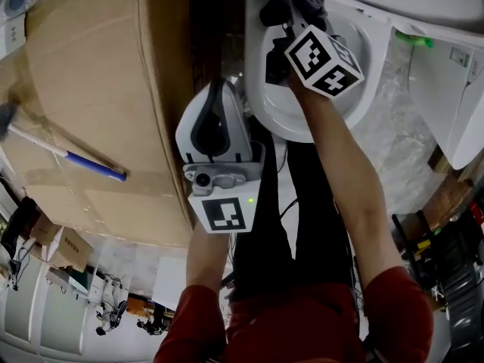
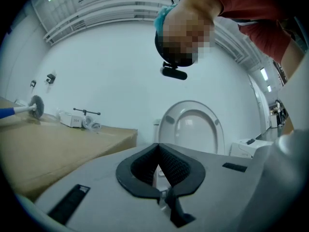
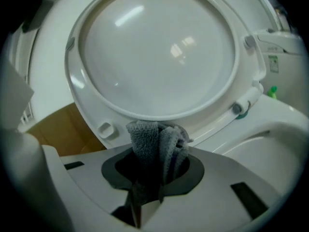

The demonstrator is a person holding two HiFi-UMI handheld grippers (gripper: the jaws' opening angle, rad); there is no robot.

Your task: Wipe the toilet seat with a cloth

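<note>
My right gripper [image 1: 293, 35] reaches over the white toilet [image 1: 281, 121], shut on a bunched grey cloth [image 1: 299, 6]. In the right gripper view the cloth [image 3: 157, 144] sticks up from between the jaws of the right gripper [image 3: 153, 178], just below the raised toilet seat [image 3: 104, 110], whose underside with its bumpers faces me. Whether cloth and seat touch, I cannot tell. My left gripper [image 1: 219, 146] hangs back beside the bowl's near rim. Its jaws are shut and hold nothing in the left gripper view [image 2: 157, 172], pointing toward the toilet [image 2: 190, 129].
A large cardboard box [image 1: 91, 89] stands left of the toilet, with a blue-handled brush [image 1: 72, 157] lying on it. A green part [image 1: 413, 40] sits by the seat hinge. Plastic wrap [image 1: 397, 127] and clutter lie to the toilet's right. The person's legs stand before the bowl.
</note>
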